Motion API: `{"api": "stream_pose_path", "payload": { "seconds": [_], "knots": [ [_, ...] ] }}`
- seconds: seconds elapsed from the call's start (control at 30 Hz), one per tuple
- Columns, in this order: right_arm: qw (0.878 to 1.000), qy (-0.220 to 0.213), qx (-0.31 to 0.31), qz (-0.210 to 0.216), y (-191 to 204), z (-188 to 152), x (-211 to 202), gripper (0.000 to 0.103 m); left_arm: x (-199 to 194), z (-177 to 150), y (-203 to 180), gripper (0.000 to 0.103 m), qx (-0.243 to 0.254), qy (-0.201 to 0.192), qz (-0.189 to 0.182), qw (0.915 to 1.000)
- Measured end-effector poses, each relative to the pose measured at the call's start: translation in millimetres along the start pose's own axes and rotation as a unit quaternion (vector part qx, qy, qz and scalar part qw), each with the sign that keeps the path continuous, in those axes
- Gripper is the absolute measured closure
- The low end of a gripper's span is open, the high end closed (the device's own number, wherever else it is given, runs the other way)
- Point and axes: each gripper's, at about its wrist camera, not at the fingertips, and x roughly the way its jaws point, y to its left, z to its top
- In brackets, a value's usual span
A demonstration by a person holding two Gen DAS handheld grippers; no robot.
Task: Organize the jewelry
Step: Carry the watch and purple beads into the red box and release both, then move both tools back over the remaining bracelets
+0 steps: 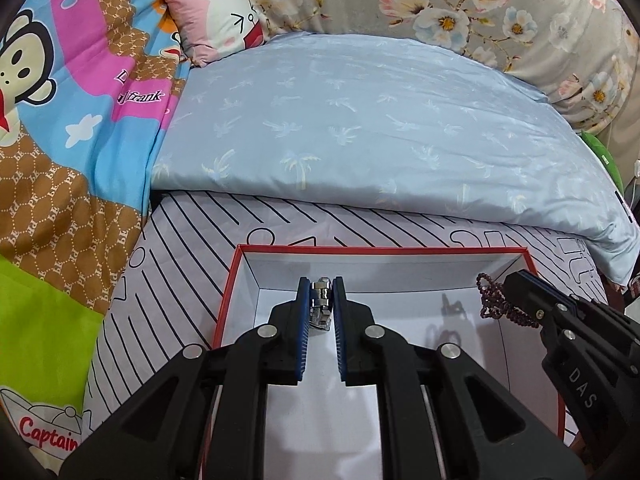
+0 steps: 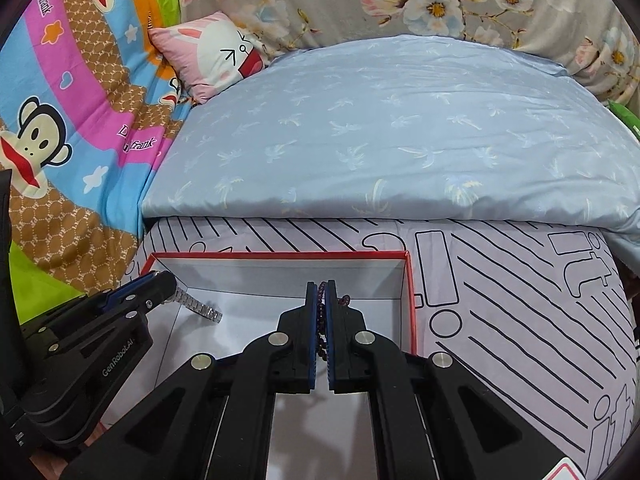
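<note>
Mid-placing: left tongs (image 1: pixel 321 300) clamped on silver metal link bracelet (image 1: pixel 322 303), right tongs (image 2: pixel 320 308) pinching dark-red beaded bracelet (image 2: pixel 320 322) over red-rimmed white cardboard box (image 1: pixel 228 292); next, lower and release.

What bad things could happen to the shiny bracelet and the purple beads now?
The left tool pinches the silver bracelet by a short part, so it might slip and drop hard into the red-edged box. The purple bead string dangles in loops from the right tool, so it could tangle. The soft bed might let the box tip.
</note>
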Motion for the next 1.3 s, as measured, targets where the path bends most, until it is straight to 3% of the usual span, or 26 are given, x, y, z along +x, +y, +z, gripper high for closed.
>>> {"api": "stream_pose_path", "payload": {
  "seconds": [0.03, 0.07, 0.1, 0.13, 0.47, 0.8, 1.0, 1.2, 1.3],
  "knots": [
    [1.000, -0.005, 0.000, -0.006, 0.7, -0.2, -1.8, 0.093, -0.6, 0.5, -0.3, 0.082, -0.001, -0.002, 0.006, 1.0000],
    [1.000, -0.010, -0.001, -0.012, 1.6, 0.0, -3.7, 0.082, -1.7, 0.9, -0.4, 0.061, -0.001, -0.005, 0.015, 0.9999],
    [1.000, -0.018, -0.001, -0.017, 2.2, 0.2, -7.1, 0.066, -3.1, 1.2, -0.1, 0.052, -0.002, -0.007, 0.019, 0.9998],
    [0.999, -0.025, -0.002, -0.020, 2.5, 0.4, -10.5, 0.060, -6.3, 1.4, -0.1, 0.048, -0.002, -0.015, 0.025, 0.9996],
    [0.999, -0.043, -0.014, -0.021, 10.0, -4.7, -37.4, 0.054, -23.9, -2.1, -8.3, 0.049, 0.008, -0.024, 0.026, 0.9993],
    [0.998, -0.060, -0.012, -0.012, 16.4, -29.2, -83.7, 0.048, -65.6, -18.8, -6.1, 0.047, 0.004, -0.036, 0.023, 0.9991],
    [0.998, -0.063, -0.005, -0.006, 15.1, -63.4, -122.6, 0.048, -98.3, -47.4, -1.8, 0.044, 0.007, -0.040, 0.022, 0.9989],
    [0.997, -0.067, -0.012, -0.019, 11.2, -118.7, -165.9, 0.046, -130.5, -95.0, 14.2, 0.043, 0.005, -0.037, 0.021, 0.9991],
    [0.998, -0.060, -0.008, -0.023, 6.8, -147.8, -180.6, 0.044, -140.7, -121.7, 23.4, 0.036, 0.001, -0.026, 0.021, 0.9994]
  ]
}}
